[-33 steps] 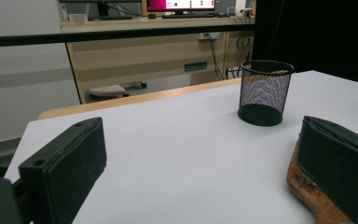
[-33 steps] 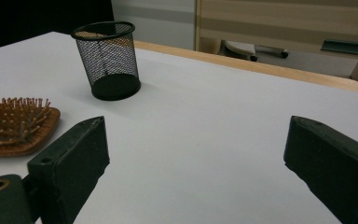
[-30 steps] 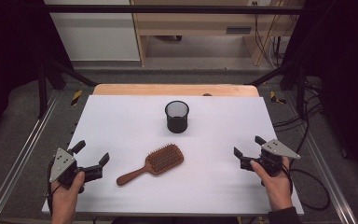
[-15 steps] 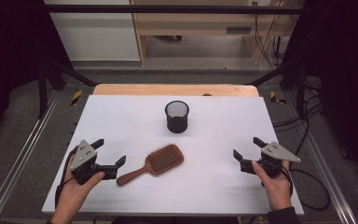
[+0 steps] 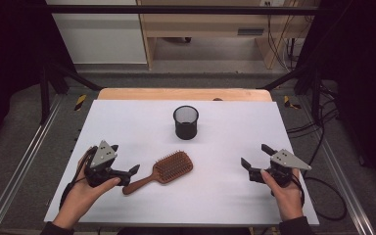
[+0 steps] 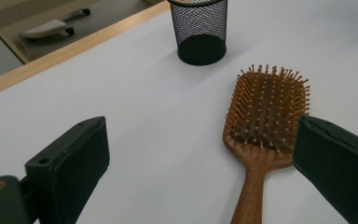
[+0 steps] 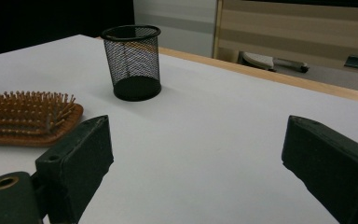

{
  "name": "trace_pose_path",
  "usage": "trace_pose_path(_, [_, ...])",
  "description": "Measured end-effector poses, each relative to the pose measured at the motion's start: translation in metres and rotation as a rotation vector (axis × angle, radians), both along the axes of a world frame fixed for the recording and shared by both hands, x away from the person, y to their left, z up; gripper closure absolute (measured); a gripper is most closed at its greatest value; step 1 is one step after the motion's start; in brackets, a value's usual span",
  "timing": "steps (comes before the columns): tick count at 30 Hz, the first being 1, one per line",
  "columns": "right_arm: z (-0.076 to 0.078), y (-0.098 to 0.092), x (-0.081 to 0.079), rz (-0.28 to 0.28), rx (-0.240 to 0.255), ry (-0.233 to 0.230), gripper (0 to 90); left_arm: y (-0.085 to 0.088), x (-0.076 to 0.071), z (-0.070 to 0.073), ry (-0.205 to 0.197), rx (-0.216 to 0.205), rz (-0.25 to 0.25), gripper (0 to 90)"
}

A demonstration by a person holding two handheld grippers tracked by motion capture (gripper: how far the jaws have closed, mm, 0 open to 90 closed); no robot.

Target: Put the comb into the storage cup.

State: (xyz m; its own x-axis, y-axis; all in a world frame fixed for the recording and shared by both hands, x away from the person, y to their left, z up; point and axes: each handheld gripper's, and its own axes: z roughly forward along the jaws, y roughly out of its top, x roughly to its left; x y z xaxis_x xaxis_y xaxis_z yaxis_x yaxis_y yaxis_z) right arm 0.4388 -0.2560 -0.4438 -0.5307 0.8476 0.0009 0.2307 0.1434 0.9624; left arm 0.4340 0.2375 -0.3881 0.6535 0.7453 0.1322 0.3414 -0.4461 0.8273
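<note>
While my left gripper (image 5: pixel 129 172) hovers by the hairbrush (image 5: pixel 162 171) handle near the desk's (image 5: pixel 127 117) front edge, its jaws are spread. My right gripper (image 5: pixel 255 163) waits toward the right edge, jaws spread, gripping nothing.

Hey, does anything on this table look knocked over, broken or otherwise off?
Nothing stands out. The mesh cup stands upright and looks empty, the hairbrush lies flat, bristles up, with its handle toward the left hand-held gripper. No spill or damage shows.
</note>
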Motion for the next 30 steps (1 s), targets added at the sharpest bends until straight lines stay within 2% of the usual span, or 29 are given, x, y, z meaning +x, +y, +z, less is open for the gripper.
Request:
trace_pose_path(2, [0.0,0.002,-0.001,0.006,-0.008,0.001,8.8,-0.003,0.002,0.001,0.01,0.014,-0.01,4.3])
trace_pose_path(3, [0.0,0.003,-0.001,0.01,-0.017,-0.003,8.8,-0.006,0.004,0.002,0.015,0.038,-0.016,4.4])
trace_pose_path(6, [0.0,0.004,0.0,0.017,-0.023,-0.009,8.8,-0.009,0.005,0.003,0.031,0.045,-0.022,4.4])
trace_pose_path(8, [0.0,0.005,-0.001,0.019,-0.023,-0.011,8.8,-0.013,0.006,0.003,0.045,0.075,-0.036,4.4])
trace_pose_path(9, [0.0,0.005,-0.001,0.02,-0.021,-0.011,8.7,-0.013,0.006,0.003,0.045,0.075,-0.036,4.4])
trace_pose_path(14, [-0.001,0.004,0.0,0.023,-0.026,-0.012,8.3,-0.019,0.009,-0.003,0.085,0.11,-0.057,4.5])
trace_pose_path(17, [-0.001,0.002,0.0,0.017,-0.001,-0.003,8.2,-0.023,0.014,-0.007,0.106,0.15,-0.071,4.8])
trace_pose_path(23, [-0.001,0.003,0.001,0.021,0.004,0.001,8.1,-0.025,0.018,-0.014,0.146,0.155,-0.088,5.1])
trace_pose_path(25, [-0.001,0.004,0.001,0.02,0.001,0.0,8.1,-0.023,0.019,-0.016,0.162,0.143,-0.085,5.2])
trace_pose_path(30, [-0.002,0.006,0.001,0.024,0.004,0.011,8.0,-0.021,0.023,-0.022,0.199,0.17,-0.082,5.9])
